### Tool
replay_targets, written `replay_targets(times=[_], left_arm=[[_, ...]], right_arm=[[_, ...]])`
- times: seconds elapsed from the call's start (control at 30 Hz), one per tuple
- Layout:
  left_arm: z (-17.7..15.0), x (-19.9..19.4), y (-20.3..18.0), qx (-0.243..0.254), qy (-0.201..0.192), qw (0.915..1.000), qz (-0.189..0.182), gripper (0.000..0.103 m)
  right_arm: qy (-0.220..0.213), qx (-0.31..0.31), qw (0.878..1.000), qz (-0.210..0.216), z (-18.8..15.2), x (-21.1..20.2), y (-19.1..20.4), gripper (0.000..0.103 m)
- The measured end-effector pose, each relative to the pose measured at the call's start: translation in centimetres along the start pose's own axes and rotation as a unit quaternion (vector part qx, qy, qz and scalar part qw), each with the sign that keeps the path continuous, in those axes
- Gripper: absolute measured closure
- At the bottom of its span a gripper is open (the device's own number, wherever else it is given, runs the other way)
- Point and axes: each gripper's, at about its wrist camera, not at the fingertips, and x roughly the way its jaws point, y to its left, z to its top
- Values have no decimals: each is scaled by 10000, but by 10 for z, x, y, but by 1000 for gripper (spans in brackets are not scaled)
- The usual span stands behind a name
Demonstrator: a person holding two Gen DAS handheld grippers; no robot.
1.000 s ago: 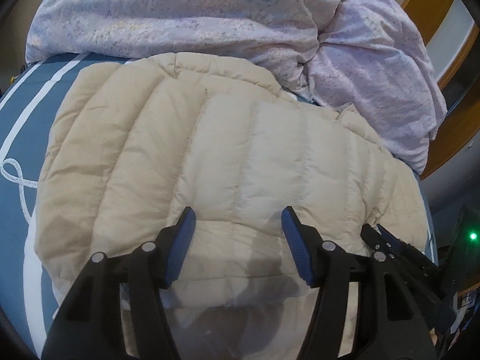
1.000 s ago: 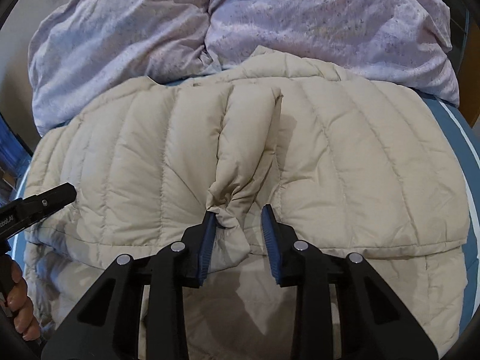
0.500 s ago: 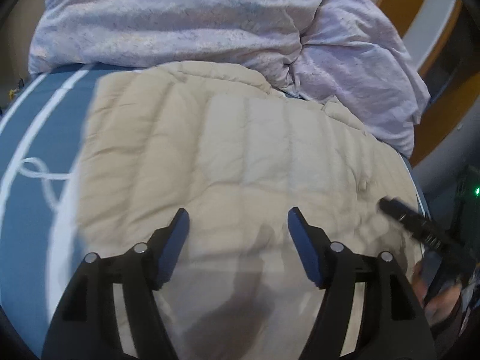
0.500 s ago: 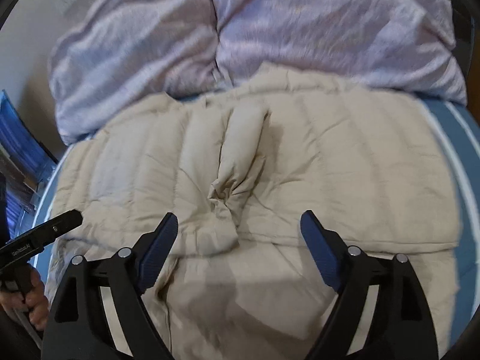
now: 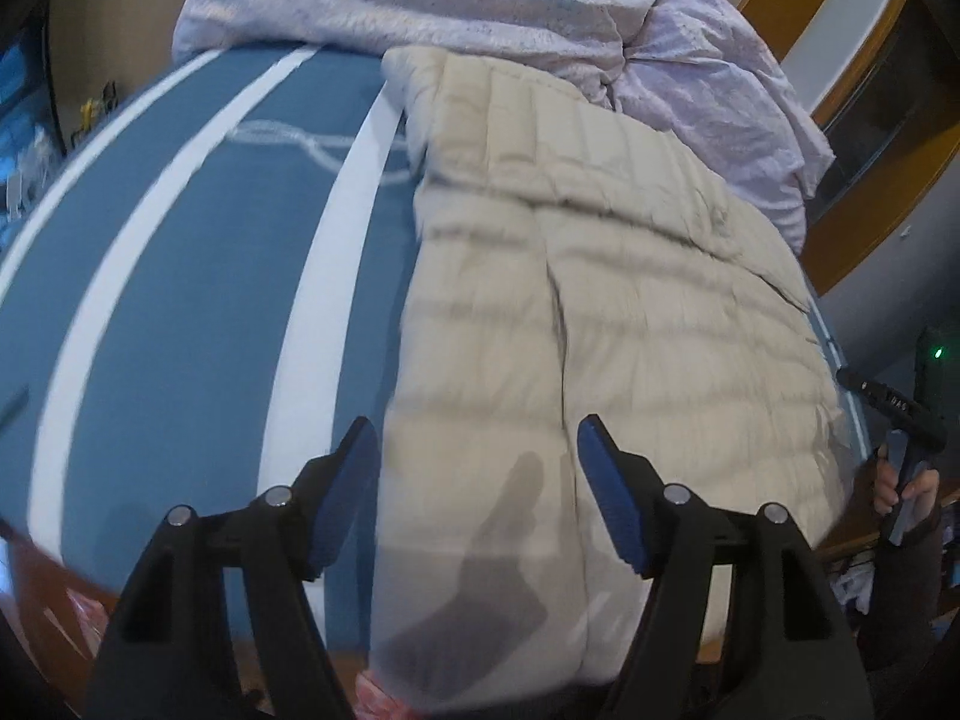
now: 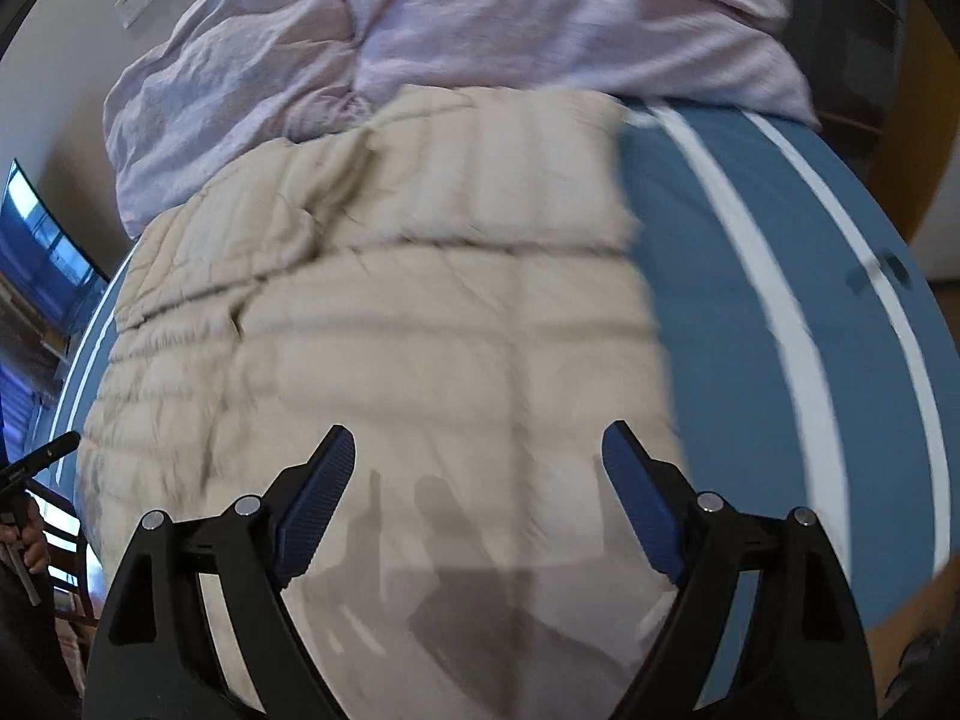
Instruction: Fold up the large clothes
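Note:
A beige quilted puffer jacket (image 5: pixel 630 300) lies folded flat on a blue bed cover (image 5: pixel 180 300) with white stripes. My left gripper (image 5: pixel 475 426) hovers open over the jacket's left edge near the bed's front, with nothing between its blue pads. Over the same jacket (image 6: pixel 420 312), near its right edge, my right gripper (image 6: pixel 478 429) stands wide open and empty. A rumpled ridge of jacket fabric (image 6: pixel 312 222) sits at the upper left in the right wrist view. Each wrist view catches the other gripper at its side edge, held in a hand (image 5: pixel 900 486).
A bunched lilac duvet (image 5: pixel 480 0) fills the head of the bed, touching the jacket's far edge. Bare blue cover (image 6: pixel 750 300) stretches right of the jacket. A wooden frame (image 5: pixel 870 228) stands at the right, and a blue screen (image 6: pixel 42 252) beside the bed.
My right gripper let go of the bunched jacket fabric and opened wide. The left jaws widened a little. Both hands moved apart, left toward the jacket's left edge, right toward its right edge.

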Motion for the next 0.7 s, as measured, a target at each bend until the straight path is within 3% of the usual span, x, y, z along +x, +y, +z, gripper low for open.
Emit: replay_targets(times=[0.3,0.7], left_arm=[[-43,-15,15,-157,-110,9997,-165,42],[-65,-20,0,-9,-256,9990,-360,44]], right_arm=[[-101,403,9990,176,-67,-32,-54,18],[-245,422,9951,860,-99,-33,-59,38]])
